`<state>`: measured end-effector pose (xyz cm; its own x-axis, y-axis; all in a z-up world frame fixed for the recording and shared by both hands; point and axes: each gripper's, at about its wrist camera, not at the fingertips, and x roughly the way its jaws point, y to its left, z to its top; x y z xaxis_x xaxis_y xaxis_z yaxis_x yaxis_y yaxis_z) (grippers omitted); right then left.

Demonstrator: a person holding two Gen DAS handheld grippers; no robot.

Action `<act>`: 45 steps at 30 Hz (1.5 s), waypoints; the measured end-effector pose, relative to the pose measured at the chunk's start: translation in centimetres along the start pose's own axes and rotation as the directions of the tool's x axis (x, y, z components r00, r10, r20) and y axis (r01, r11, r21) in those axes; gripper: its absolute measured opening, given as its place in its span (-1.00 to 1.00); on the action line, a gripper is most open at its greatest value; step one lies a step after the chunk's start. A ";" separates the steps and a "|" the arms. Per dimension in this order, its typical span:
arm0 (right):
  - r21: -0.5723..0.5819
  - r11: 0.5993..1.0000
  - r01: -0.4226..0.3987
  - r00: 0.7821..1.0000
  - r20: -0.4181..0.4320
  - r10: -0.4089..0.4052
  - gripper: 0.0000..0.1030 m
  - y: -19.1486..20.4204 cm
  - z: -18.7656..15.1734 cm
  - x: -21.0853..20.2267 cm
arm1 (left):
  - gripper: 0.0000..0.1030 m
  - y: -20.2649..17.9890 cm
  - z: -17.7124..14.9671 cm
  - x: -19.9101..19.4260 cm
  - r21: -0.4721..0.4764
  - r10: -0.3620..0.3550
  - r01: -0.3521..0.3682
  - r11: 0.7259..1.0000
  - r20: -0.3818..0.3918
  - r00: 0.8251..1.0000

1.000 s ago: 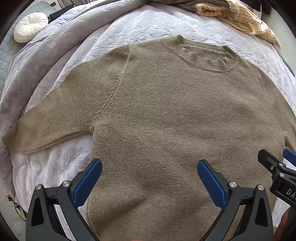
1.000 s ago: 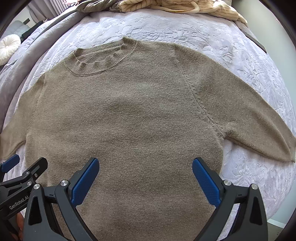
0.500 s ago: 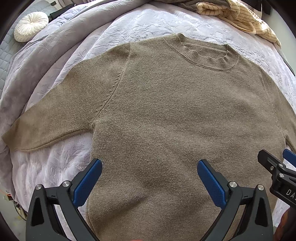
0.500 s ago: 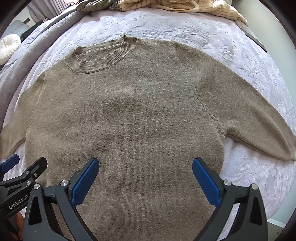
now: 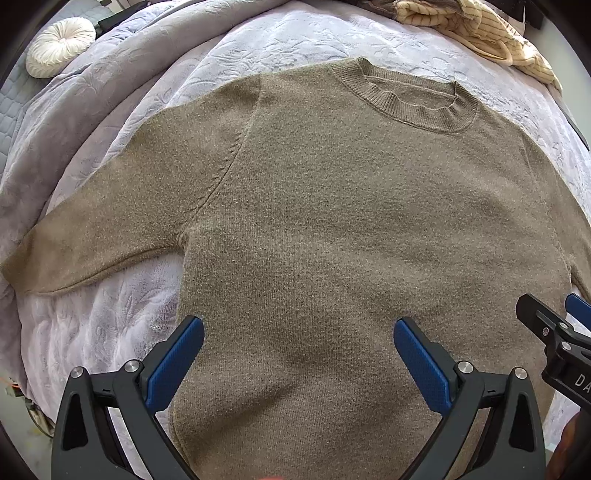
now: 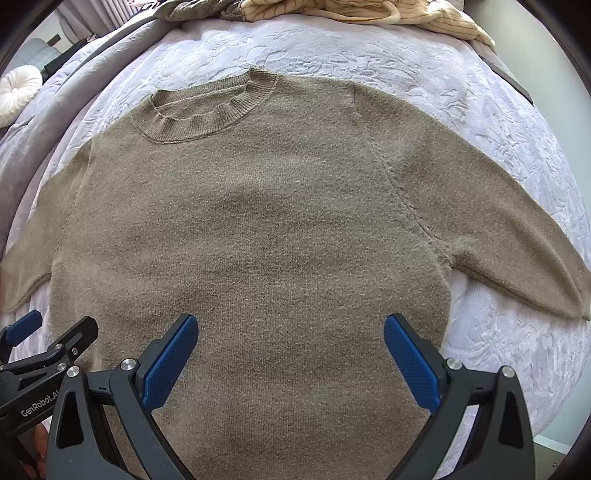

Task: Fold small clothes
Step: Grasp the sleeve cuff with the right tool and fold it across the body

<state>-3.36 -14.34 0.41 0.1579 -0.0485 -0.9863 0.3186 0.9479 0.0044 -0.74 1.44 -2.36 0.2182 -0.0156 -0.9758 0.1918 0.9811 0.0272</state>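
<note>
An olive-brown knit sweater (image 5: 351, 221) lies flat and face up on a pale lilac bedspread (image 5: 110, 332), collar (image 5: 410, 99) far from me, both sleeves spread out. It also fills the right wrist view (image 6: 258, 240). My left gripper (image 5: 298, 328) is open and empty above the sweater's lower left body. My right gripper (image 6: 291, 325) is open and empty above the lower right body. Each gripper shows at the edge of the other's view: the right one (image 5: 546, 325) and the left one (image 6: 48, 339). The sweater's hem is hidden below the frames.
A cream striped garment (image 5: 491, 33) lies bunched at the far edge of the bed, also in the right wrist view (image 6: 369, 14). A round white cushion (image 5: 61, 46) sits far left. The bed edge drops off at the right (image 6: 554, 424).
Both grippers have shifted slightly, so the sweater sits a little lower in each view. Both stay open; the sweater has not been touched.
</note>
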 end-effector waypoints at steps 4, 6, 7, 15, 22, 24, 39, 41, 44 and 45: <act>-0.002 1.000 0.002 1.000 -0.004 -0.002 0.96 0.2 0.0 -0.1 | 1.00 0.4 0.5 0.1 -0.008 -0.029 0.029 1.000 0.013 0.999; -0.005 1.000 0.003 1.000 -0.005 -0.003 0.96 0.4 0.0 -0.1 | 1.00 0.5 0.5 -0.1 -0.008 -0.034 0.034 0.999 0.028 0.999; -0.006 1.000 0.004 1.000 -0.005 -0.004 0.96 0.5 0.0 -0.1 | 1.00 0.7 0.4 0.0 -0.006 -0.039 0.039 0.999 0.031 0.999; 0.000 0.995 -0.102 0.995 -0.004 0.102 0.97 1.7 -0.2 0.0 | 1.00 3.2 -0.3 1.2 -0.025 -0.102 0.101 0.995 -0.034 0.994; -0.053 0.970 -0.239 0.969 -0.078 0.234 0.99 5.8 -1.5 1.2 | 1.00 10.8 -1.8 1.9 -0.203 -0.226 0.220 0.954 -0.005 0.974; -0.064 0.966 -0.252 0.963 -0.115 0.244 0.99 7.2 -2.2 1.6 | 1.00 13.5 -2.2 2.4 -0.242 -0.264 0.257 0.936 0.004 0.965; -0.312 0.888 -0.337 0.936 -0.212 0.281 0.99 20.7 -4.5 1.6 | 1.00 36.0 -4.8 6.5 -0.652 -0.266 0.415 0.634 0.319 0.910; -0.323 0.882 -0.343 0.933 -0.223 0.281 0.99 21.9 -4.6 1.5 | 1.00 36.7 -4.9 7.4 -0.657 -0.296 0.467 0.592 0.362 0.884; -0.337 0.876 -0.344 0.933 -0.231 0.277 0.99 22.8 -5.5 1.3 | 1.00 36.6 -3.8 6.9 -0.640 -0.301 0.531 0.556 0.441 0.846; -0.344 0.876 -0.339 0.934 -0.231 0.271 0.99 23.8 -5.6 1.9 | 1.00 36.3 -3.1 6.8 -0.636 -0.288 0.541 0.550 0.464 0.838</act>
<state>-0.72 9.86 -2.28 0.0180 0.2847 -0.9584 -0.0961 0.9547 0.2818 4.76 37.56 -8.68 0.5713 -0.3854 -0.7246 -0.3847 0.6541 -0.6512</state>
